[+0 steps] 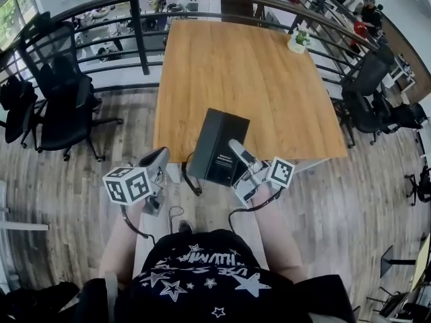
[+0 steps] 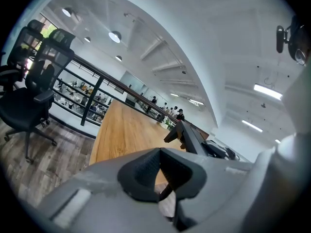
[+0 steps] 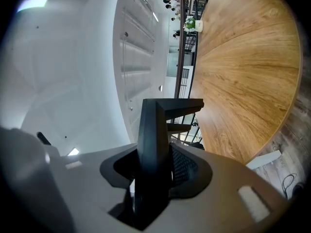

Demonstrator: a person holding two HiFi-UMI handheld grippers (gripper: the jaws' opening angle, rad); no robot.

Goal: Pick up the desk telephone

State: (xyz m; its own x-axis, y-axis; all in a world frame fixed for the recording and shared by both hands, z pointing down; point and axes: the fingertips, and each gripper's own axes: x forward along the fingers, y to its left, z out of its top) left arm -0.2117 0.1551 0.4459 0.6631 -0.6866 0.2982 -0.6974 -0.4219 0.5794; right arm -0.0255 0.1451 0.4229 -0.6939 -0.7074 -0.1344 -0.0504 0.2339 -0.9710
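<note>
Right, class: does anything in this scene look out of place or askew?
Yes. The desk telephone is tilted up over the table's near edge, labelled side showing, clamped at one edge by the right gripper; its cord dangles below.

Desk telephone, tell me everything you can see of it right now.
The desk telephone is a flat black body, matte plastic by the look of it, with small white print on the face turned up in the head view. It is tilted and overhangs the near edge of the wooden table; whether it rests on it is unclear. A dark cord hangs from its left side. The right tongs clamp its right edge, and an angled stand piece shows at its far end.
</note>
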